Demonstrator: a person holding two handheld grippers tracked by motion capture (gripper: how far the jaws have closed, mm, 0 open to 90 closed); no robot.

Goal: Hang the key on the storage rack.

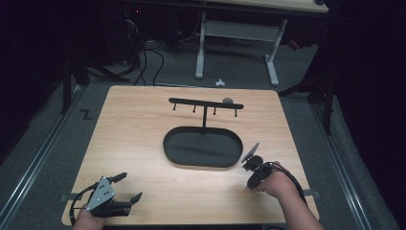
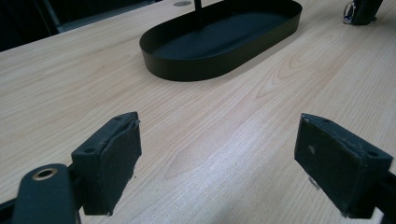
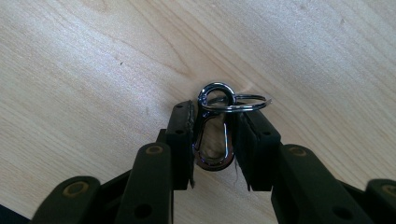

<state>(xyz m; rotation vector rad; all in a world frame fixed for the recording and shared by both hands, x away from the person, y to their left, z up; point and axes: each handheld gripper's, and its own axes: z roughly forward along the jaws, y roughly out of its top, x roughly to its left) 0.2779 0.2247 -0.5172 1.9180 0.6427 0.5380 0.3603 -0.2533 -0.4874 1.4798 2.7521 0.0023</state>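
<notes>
A dim room with cables on the grey floor surrounds a light wooden table (image 1: 143, 143), seen from the high view, where a black oval tray (image 1: 203, 147) sits at the middle with a slim post rising from its far edge to a horizontal hook rack (image 1: 206, 103) carrying four small pegs. The left gripper (image 1: 128, 187) rests near the table's front left corner, well apart from the tray, while the right gripper (image 1: 249, 165) hovers just beside the tray's right end. In the left gripper view the jaws stand wide apart with nothing between them, bare wood beneath and the tray (image 2: 219, 44) ahead. In the right gripper view the jaws are closed narrowly on a silver carabiner clip (image 3: 214, 135), its upper loop threaded with a thin key ring (image 3: 243, 103), held just above the tabletop. The step in hand looks like carrying the clip after pickup; the next move probably calls for lifting it toward the rack and turning the wrist so the ring or loop can slip over one of the pegs without snagging
</notes>
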